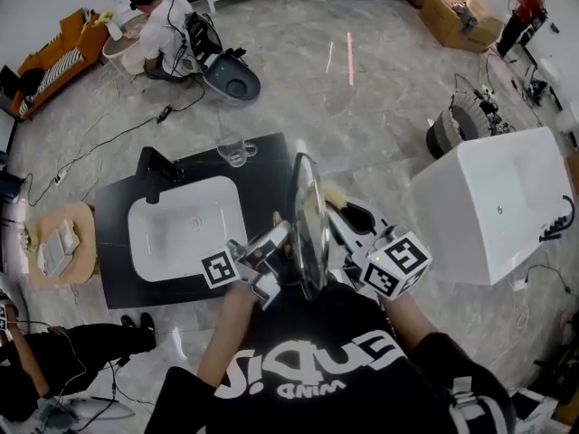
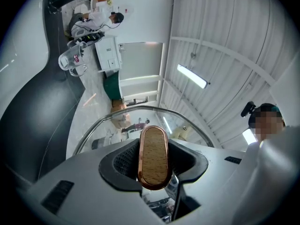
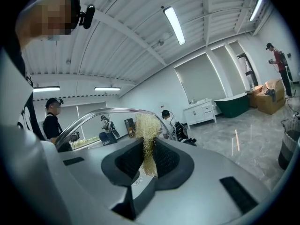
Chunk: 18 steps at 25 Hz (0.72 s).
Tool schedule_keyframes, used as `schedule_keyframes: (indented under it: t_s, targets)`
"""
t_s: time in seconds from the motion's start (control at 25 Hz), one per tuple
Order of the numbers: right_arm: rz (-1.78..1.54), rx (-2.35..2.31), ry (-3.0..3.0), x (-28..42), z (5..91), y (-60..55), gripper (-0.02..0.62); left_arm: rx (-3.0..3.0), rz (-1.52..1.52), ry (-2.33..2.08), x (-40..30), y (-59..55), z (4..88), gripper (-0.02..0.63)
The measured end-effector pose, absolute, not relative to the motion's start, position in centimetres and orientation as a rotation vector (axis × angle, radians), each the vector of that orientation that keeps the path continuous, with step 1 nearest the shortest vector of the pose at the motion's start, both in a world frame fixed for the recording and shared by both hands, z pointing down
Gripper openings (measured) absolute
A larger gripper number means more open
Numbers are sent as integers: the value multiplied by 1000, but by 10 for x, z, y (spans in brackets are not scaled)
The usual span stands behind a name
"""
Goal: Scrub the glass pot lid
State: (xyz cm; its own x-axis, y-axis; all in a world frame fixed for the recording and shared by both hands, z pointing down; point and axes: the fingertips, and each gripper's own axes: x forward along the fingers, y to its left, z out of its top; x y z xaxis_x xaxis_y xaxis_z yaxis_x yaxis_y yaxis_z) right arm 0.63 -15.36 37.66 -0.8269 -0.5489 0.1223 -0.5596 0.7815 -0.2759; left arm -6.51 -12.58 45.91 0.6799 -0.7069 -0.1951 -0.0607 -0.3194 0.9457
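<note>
We hold the glass lid (image 1: 310, 229) upright in mid-air between both tools, the left tool (image 2: 153, 165) clenched on its wooden knob (image 2: 153, 149), the right tool (image 3: 149, 159) grasping a straw-like scrubber (image 3: 147, 125) just beside the glass, so scrubbing looks underway, not finished.

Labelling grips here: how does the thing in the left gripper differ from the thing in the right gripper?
Left gripper: smooth oval wooden knob, copper-rimmed, on the glass pot lid; right gripper: pale stringy fibre scrubber. The knob fills its jaws; the scrubber is squeezed thin. Both are clamped.
</note>
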Motion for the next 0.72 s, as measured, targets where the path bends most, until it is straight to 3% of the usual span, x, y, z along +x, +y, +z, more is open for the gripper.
schedule_keyframes:
  t_s: [0.72]
  targets:
    - [449, 944, -2878, -2, 397, -190, 48, 1807, -748, -511, -55, -124, 444, 175]
